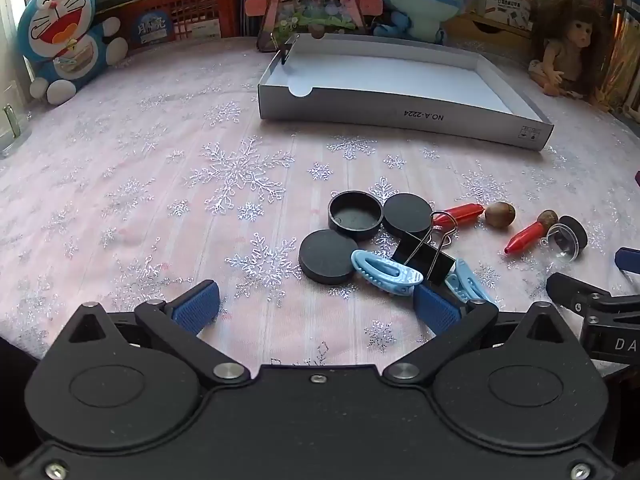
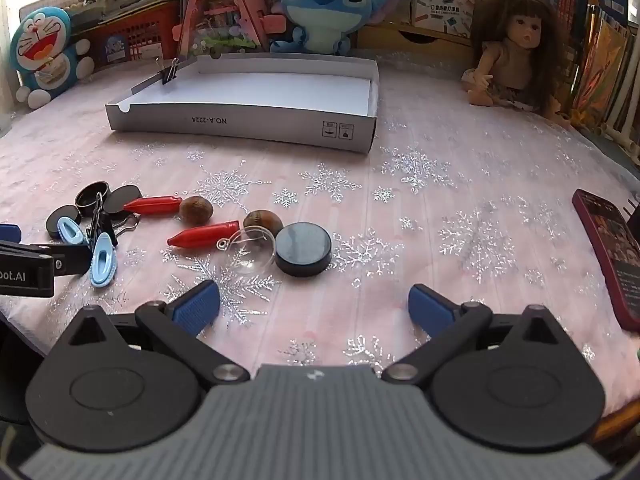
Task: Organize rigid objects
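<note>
Box: we see only a binder clip on its left wall.
Clutter: caps, clips, acorns between us and it.
Left gripper, right gripper: our fingers apart, holding nothing.

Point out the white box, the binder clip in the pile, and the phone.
white box (image 2: pixel 248 126), right wrist view, front wall.
binder clip (image 1: pixel 430 259), left wrist view, black body.
phone (image 2: pixel 610 248), right wrist view, dark screen.

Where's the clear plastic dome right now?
In the right wrist view the clear dome lies on the tablecloth left of centre, touching the lone black disc and just in front of a red cone and a nut.
</note>
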A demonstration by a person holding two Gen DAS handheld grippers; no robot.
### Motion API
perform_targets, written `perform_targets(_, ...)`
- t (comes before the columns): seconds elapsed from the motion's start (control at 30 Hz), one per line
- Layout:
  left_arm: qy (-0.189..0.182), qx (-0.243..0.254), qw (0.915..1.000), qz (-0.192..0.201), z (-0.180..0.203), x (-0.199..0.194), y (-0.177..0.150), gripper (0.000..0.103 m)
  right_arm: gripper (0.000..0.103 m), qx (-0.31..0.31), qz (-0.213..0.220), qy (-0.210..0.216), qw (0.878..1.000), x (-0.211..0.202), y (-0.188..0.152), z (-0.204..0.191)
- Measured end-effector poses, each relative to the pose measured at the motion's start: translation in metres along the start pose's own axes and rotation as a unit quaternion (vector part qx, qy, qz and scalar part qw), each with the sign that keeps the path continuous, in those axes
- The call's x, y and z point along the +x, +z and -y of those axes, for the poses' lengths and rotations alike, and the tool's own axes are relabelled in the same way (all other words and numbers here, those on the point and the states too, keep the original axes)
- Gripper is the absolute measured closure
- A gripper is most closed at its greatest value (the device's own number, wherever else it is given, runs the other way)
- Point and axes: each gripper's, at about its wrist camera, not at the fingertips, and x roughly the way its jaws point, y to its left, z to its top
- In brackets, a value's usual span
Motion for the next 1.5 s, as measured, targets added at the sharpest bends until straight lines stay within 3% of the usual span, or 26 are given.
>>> perform_targets(1.5, -0.001, -0.002, 1.0000, -0.004, -0.0002, 0.0017, 0.0007, 0.000, 0.000, 0.002, -0.010, -0.001, 1.000, 0.0015, 0.0013, -0.0009)
